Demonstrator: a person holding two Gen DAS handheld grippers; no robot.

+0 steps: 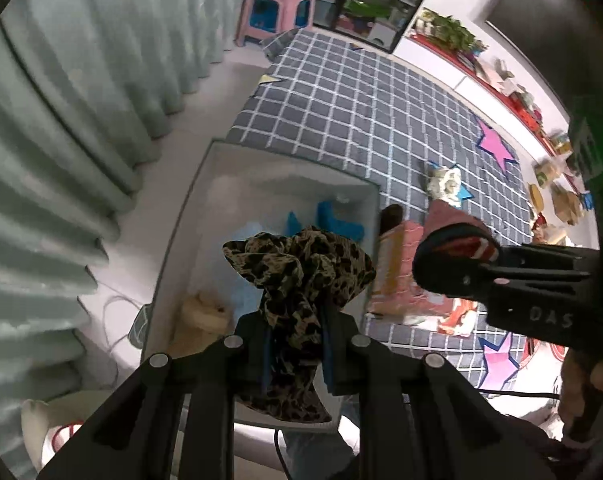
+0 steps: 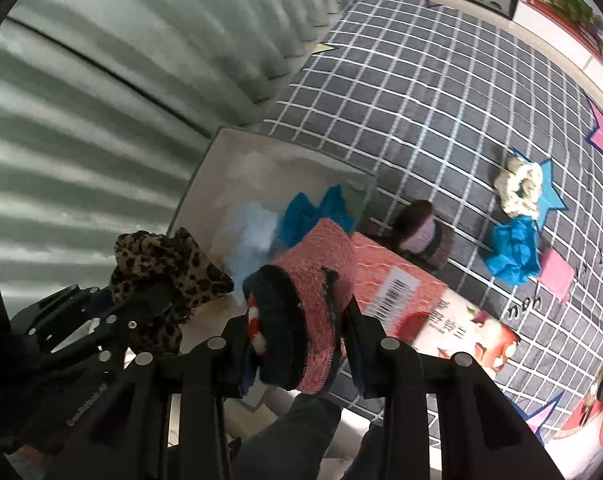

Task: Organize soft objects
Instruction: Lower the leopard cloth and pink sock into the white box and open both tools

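Observation:
My left gripper (image 1: 295,344) is shut on a leopard-print scrunchie (image 1: 301,268), held above the white box (image 1: 221,152). In the right wrist view the same scrunchie (image 2: 161,268) and the left gripper (image 2: 141,304) show at the left. My right gripper (image 2: 297,344) is shut on a pink knitted sock with a dark cuff (image 2: 313,308), beside the box (image 2: 205,176); the left wrist view shows the sock (image 1: 457,236) in the right gripper (image 1: 449,264). Blue (image 2: 317,212) and pale soft items lie in the box. A cream scrunchie (image 2: 519,186) and a blue one (image 2: 513,252) lie on the mat.
A grey checked mat (image 2: 421,80) with pink and blue stars covers the floor. A pink printed carton (image 2: 405,280) lies next to the box, a brown and lilac sock (image 2: 417,228) behind it. Pleated curtains (image 1: 81,100) stand at the left; a pink stool (image 1: 277,12) at the back.

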